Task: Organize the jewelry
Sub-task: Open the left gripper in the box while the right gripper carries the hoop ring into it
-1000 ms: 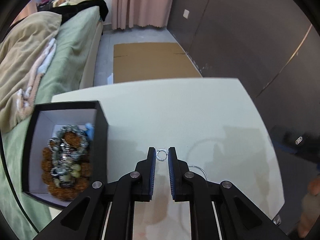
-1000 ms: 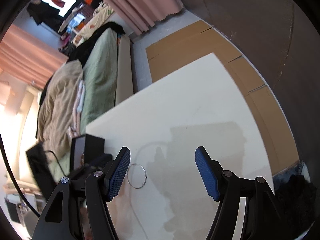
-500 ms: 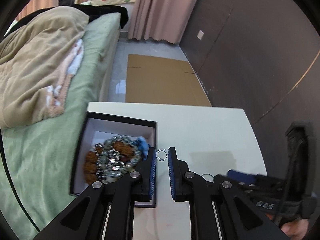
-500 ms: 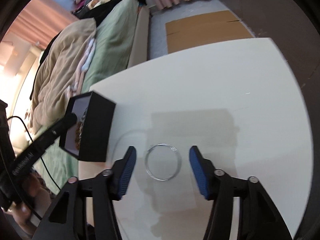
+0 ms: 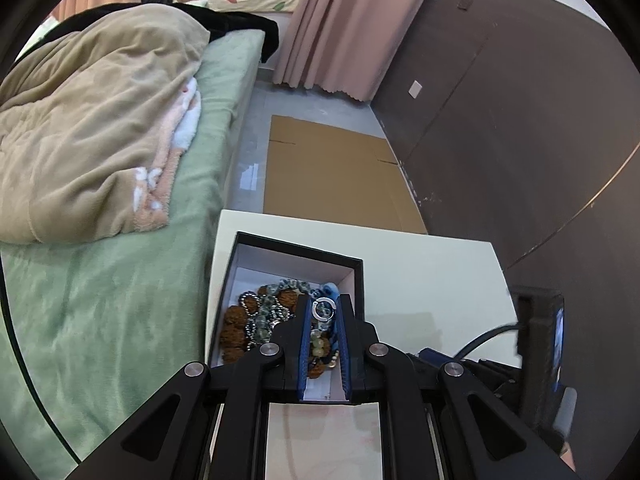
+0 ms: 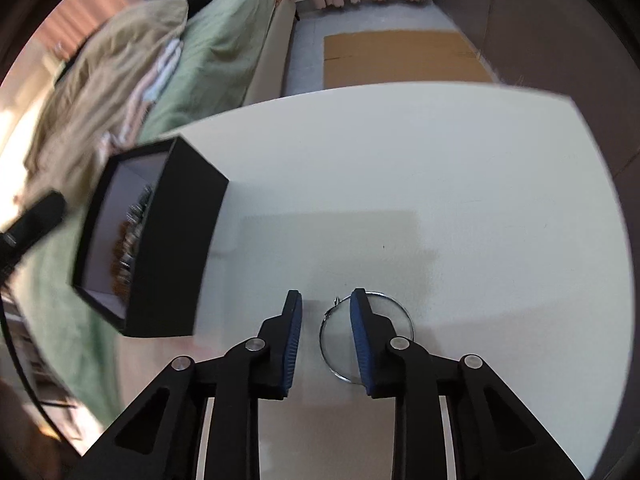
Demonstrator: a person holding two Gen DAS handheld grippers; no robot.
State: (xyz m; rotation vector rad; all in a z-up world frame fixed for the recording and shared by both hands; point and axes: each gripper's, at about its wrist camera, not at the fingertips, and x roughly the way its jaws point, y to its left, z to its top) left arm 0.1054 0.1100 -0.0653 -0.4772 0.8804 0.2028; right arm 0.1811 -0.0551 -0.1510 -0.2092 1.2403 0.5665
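Left wrist view: the left gripper is clamped on a small silver ring, pinched between the blue pads near the fingertips. The ring is held directly above the open black box, over its right-hand part. The box is black outside with a white lining and stands on the white table, near the table's left edge beside the bed.

Box contents: a tangled pile of beaded jewelry is seen on the floor of the box. Large brown rough beads, grey-green glassy beads, a metallic silver strand and a small blue piece near the far right corner can be made out. Separate items cannot be counted; part of the pile is hidden behind the gripper fingers. No dividers are seen inside.

Right wrist view: the right gripper is pointed down at the table with its jaws closing. A thin wire hoop is lying flat on the table; its left arc is seen in the gap between the pads, while the right finger crosses over the hoop and the rest extends to the right of it. Contact between pads and hoop cannot be confirmed; no grip is seen. The black box is seen to the left, well apart from the hoop, with beads visible through its open top. The frame is motion-blurred at the left.
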